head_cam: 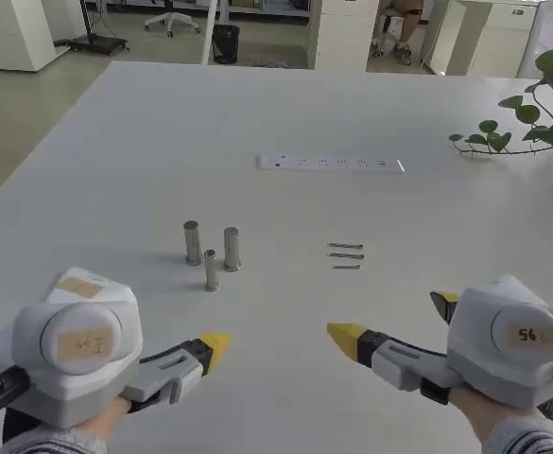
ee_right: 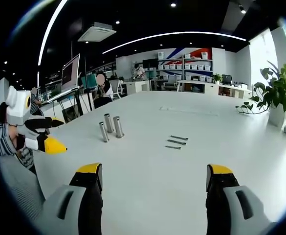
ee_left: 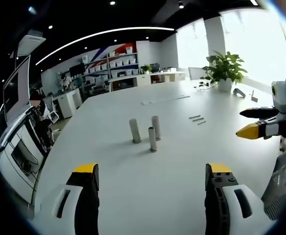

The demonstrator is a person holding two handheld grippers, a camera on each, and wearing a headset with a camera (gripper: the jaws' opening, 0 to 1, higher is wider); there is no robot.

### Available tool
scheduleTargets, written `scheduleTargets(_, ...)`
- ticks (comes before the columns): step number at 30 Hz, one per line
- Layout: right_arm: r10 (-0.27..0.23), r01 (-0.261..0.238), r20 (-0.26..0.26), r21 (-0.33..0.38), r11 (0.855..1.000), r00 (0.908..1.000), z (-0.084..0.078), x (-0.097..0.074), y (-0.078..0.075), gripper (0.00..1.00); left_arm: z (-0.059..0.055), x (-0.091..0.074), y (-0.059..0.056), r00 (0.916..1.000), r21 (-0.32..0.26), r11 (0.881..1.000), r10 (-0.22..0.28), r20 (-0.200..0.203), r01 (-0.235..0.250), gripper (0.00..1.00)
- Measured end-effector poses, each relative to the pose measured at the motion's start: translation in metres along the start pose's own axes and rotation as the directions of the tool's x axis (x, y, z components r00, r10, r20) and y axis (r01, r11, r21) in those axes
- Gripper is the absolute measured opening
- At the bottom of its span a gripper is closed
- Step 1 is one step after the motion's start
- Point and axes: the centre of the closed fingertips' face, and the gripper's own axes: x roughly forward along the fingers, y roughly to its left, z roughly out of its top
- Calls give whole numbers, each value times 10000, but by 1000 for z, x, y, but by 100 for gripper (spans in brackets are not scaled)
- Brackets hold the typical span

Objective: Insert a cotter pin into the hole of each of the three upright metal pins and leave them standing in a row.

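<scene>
**A:** Head view: three pins (head_cam: 211,253) upright mid-bench (head_cam: 371,113), bunched in a triangle, not a row. Three cotters (head_cam: 346,255) lie flat and parallel, well to their right.

**B:** Claws?

**A:** Left gripper view: left claw (ee_left: 152,169) wide open, nothing in it, pins dead ahead. Right gripper view: right claw (ee_right: 153,169) is the same, wide open and empty, with the cotters ahead, slightly right of centre.

**B:** Plan?

**A:** I'd call this step one, nothing pinned yet. I'd have the right claw take the near cotter by one end. It lies flat, so pinch low and leave the tip proud. The left claw steadies a pin near its base so it can't tip. I can't make out the holes from here, so I'd turn the pin to find one before pushing.

**B:** Trays, bins?

**A:** The cotters lie loose on the bench, not in a tray. The only things to fill are the pins' holes, and I judge all three empty.
</scene>
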Motion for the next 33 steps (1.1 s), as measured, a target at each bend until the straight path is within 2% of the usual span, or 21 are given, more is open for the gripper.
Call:
scheduleTargets(5, 6, -6, 46, 44, 10000, 10000, 1, 0, 0, 86, 5, -1, -2, 9996, -111, 9999, -114, 256, 117, 95)
scheduleTargets(10, 27, -27, 22, 84, 10000, 10000, 0, 0, 0, 86, 6, -1, -5, 9992, -167, 9995, -253, 304, 258, 98)
scheduleTargets(14, -32, 32, -66, -3, 10000, 10000, -2, 0, -1, 85, 6, -2, -2, 9996, -272, 9995, -148, 245, 155, 99)
scheduleTargets(19, -14, 14, -94, 12, 10000, 10000, -2, -1, 0, 84, 10, -4, 2, 9989, -524, 9985, -111, 458, 135, 99)
scheduleTargets(25, 87, -88, -112, -67, 9999, 9999, -2, -1, 3, 82, 8, -3, 3, 9994, -598, 9980, -164, 290, 182, 99)
scheduleTargets(33, 133, -133, -61, 32, 9999, 9999, 0, -3, 3, 80, 18, -7, 2, 9983, -546, 9979, -321, 484, 347, 99)
